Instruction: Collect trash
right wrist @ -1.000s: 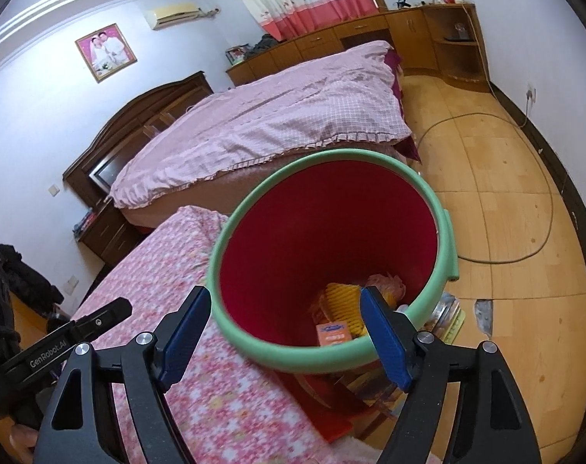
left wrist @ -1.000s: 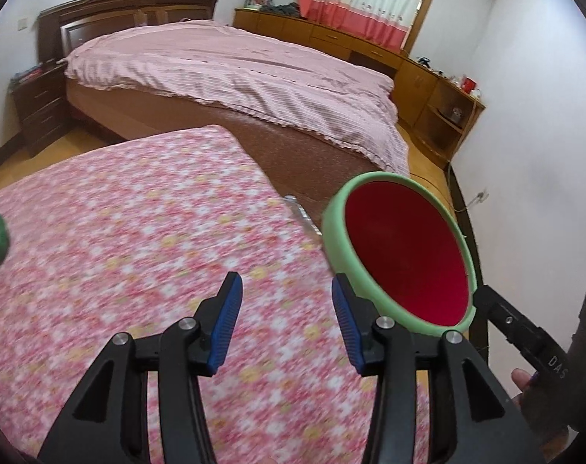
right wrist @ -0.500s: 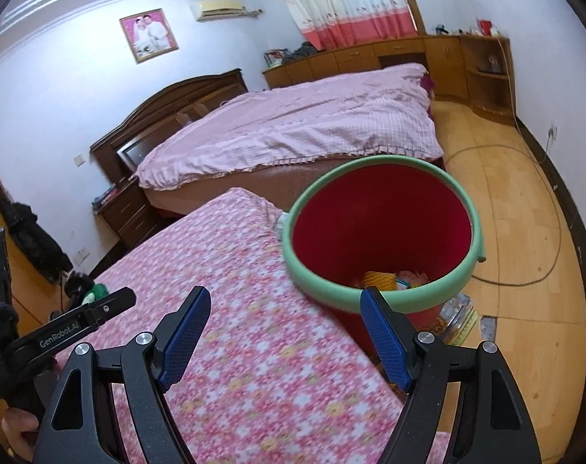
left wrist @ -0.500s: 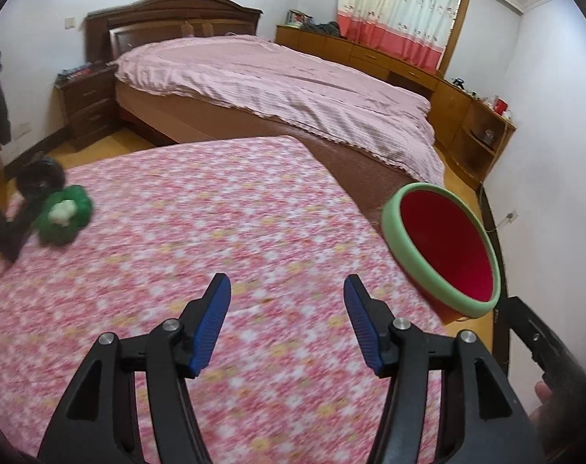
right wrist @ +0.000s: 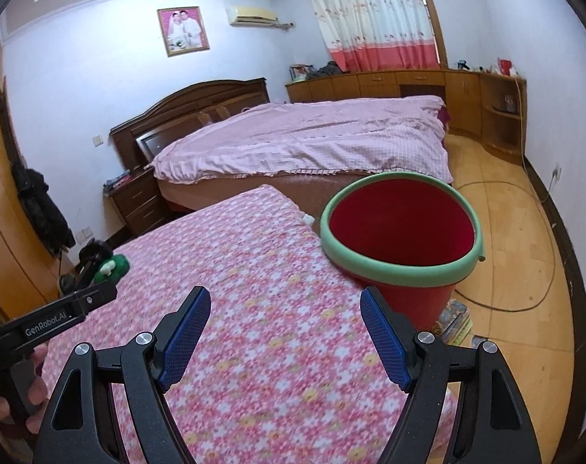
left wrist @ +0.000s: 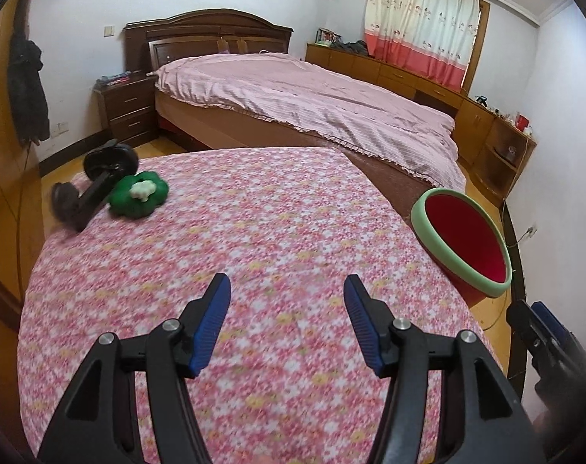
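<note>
A red bin (right wrist: 401, 232) with a green foam rim is seen beside the flowered worktop's (left wrist: 273, 232) far right edge. Both grippers, left (left wrist: 287, 319) and right (right wrist: 285, 332), are angled downward above the worktop, fingers apart and empty.

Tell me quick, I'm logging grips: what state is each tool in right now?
Left tool: open, nothing between its fingers.
Right tool: open, holding nothing.
</note>
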Demonstrator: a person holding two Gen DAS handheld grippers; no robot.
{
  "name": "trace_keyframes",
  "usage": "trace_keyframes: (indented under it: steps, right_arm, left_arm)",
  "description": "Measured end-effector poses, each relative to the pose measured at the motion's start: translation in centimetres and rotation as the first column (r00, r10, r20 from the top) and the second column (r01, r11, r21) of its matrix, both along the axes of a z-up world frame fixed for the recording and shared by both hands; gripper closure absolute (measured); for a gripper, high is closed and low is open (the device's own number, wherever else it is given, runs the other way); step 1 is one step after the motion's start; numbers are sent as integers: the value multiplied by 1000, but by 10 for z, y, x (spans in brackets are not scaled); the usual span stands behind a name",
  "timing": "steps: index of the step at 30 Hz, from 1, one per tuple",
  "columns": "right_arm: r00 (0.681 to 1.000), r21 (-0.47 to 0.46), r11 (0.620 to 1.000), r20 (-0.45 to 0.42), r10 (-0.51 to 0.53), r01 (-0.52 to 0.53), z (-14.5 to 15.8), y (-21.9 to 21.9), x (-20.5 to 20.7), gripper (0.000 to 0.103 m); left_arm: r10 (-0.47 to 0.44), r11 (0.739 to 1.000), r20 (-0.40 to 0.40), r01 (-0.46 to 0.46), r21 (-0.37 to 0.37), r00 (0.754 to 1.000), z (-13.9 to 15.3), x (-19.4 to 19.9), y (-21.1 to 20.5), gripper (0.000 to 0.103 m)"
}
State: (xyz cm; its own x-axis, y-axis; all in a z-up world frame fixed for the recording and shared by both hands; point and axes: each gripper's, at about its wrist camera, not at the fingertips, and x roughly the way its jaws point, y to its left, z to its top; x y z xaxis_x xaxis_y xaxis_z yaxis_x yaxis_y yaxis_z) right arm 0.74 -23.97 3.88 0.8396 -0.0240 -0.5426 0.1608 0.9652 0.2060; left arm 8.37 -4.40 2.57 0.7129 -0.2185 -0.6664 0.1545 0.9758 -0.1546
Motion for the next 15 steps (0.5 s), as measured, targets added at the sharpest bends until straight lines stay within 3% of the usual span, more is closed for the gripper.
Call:
trace_keyframes:
  steps: [15]
  right_arm:
    - [999,-22,1000,51,11,-10,5,16,-34,22]
  left_arm:
    - [51,998,77,-54,30,996,4,-50,15,42]
